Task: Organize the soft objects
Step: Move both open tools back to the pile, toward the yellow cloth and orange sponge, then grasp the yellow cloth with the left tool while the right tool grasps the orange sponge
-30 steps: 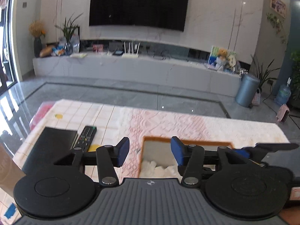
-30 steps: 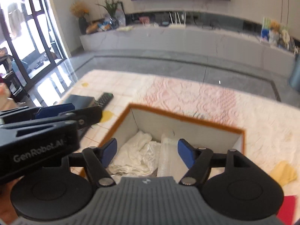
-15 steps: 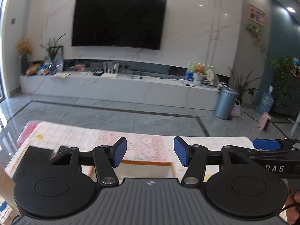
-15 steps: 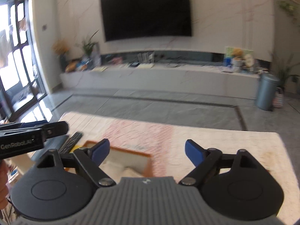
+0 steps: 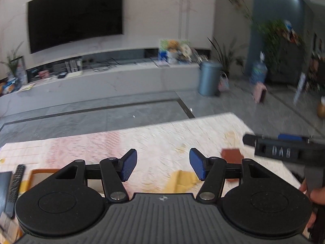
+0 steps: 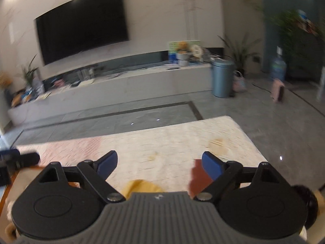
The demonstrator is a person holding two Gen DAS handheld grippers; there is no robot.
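The left claw is seen released, its blue pads spread apart with nothing between them; its jaws have just been opening. The right claw is likewise released and empty, its jaws having just been opening too, and it is spread wider than the left.

Both claws are held above a desk covered by a pale patterned cloth with a pinkish band. A yellow cloth is laid on the desk just below and between the left claw's pads, and in the right wrist view it is partly hidden by the claw body. A red-brown cloth is laid beside it to the right, near the right claw's right pad.

An orange-rimmed box is seen at the left of the desk, with a remote control just beyond it. The frames are blurred by motion. A television is mounted on the far wall.
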